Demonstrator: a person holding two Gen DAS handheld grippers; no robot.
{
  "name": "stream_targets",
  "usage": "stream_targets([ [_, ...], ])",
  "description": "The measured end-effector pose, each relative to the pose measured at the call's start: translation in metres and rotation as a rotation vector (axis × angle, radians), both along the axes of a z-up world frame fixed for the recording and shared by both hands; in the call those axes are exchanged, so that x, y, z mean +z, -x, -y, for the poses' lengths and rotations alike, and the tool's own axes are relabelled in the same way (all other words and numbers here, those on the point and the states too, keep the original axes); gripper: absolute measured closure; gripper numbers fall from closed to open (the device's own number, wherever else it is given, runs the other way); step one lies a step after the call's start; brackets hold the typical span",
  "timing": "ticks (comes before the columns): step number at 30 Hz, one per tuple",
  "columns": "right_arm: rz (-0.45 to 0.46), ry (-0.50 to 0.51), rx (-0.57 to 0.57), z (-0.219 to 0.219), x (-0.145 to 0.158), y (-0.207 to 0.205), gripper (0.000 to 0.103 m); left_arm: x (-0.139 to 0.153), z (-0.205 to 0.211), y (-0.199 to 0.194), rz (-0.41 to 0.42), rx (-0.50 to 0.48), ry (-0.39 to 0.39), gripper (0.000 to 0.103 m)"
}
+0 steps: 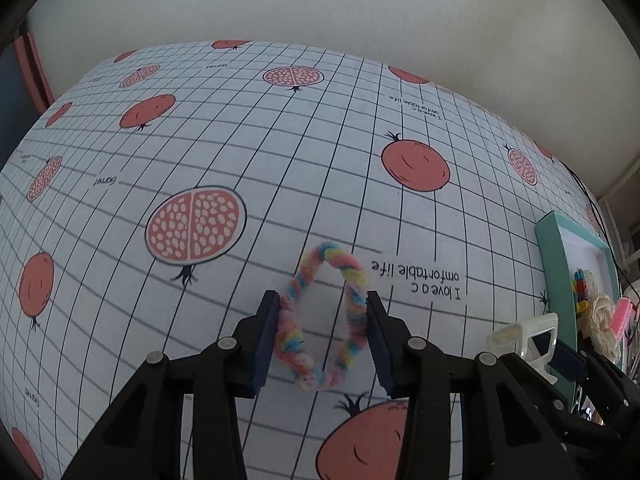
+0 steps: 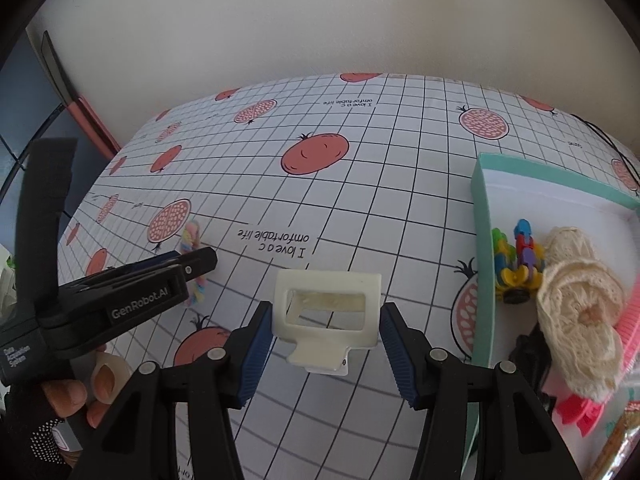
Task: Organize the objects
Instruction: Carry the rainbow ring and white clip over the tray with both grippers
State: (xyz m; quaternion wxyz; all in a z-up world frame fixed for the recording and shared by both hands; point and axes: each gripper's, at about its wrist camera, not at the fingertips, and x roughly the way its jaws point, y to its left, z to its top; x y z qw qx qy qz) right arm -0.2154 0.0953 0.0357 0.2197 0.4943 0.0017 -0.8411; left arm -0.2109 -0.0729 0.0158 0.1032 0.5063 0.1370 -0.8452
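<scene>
The left gripper is pinching the pastel fuzzy ring at lower centre, and the right gripper is clasping the cream hair claw, both above the tablecloth. Each should be lifted clear, then carried over the teal box wall at right before letting go. The box's far right side is being cut off, so free space there is hard to judge.
</scene>
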Motion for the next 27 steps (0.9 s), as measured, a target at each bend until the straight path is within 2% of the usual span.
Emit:
stream_targets([
  [17, -0.038, 0.043, -0.008, -0.033, 0.015, -0.049, 0.046, 0.015, -0.026, -0.029, 0.003, 0.026, -0.031, 0.059],
  [27, -0.069, 0.077, -0.060, -0.061, 0.021, -0.067, 0.046, 0.032, -0.052, -0.040, -0.031, 0.012, 0.003, 0.059],
])
